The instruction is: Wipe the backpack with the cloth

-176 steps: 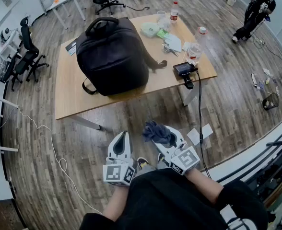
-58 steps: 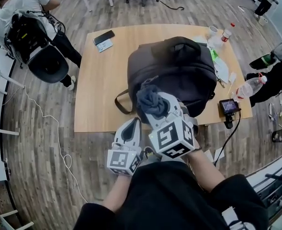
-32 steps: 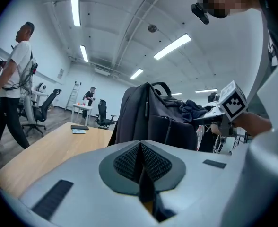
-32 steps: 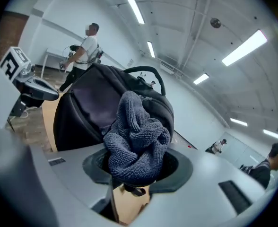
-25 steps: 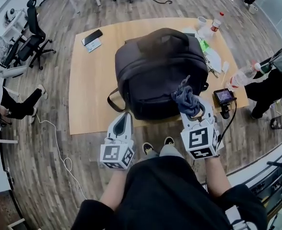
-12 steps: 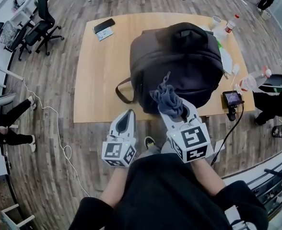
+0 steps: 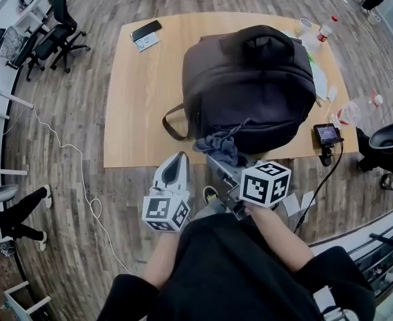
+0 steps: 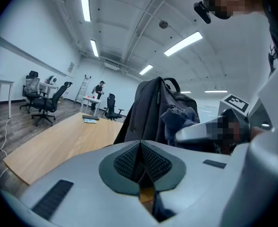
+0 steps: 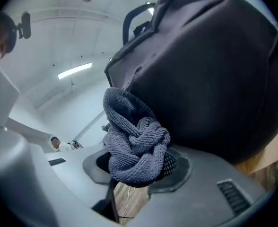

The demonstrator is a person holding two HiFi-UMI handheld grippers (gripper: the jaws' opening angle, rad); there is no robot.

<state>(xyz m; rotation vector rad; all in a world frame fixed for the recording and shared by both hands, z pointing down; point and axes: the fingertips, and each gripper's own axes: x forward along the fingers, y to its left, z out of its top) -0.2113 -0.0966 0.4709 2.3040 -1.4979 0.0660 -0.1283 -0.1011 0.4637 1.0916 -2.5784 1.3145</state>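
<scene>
- Right gripper (image 7: 222, 160) has its jaws clamped partway shut on a bunched grey-blue knitted cloth (image 9: 134, 145), and the wad bulges well past the pads
- That cloth sits right at the lower front face of the big black fabric backpack (image 7: 250, 79), which stands near the front edge of the light wooden table (image 7: 143, 92); whether cloth and bag actually touch, I can't tell
- Left gripper (image 7: 176, 164) has its jaws pressed together on nothing, hovering off the table's near edge, left of the bag and apart from it
- First worry: the bag isn't braced, so a firm wipe from the right side alone could slide it or rock it back across the table
- Behind it at the far right corner stand a red-capped clear plastic bottle (image 7: 327, 29) and a white cup (image 7: 305, 25), so a shove that way could knock them over
- The small black screen device (image 7: 327, 134) perches on the right front edge, and a sideways nudge from the bag could send it off
- Second worry: the cloth is knotted into a lump, so only a narrow patch would meet the fabric and the hard jaw tips might scrape instead
- Third worry: only the base of the wad is pinched, so drag on the bag's surface or a catch on the loose strap loop (image 7: 172, 122) could tug it free
</scene>
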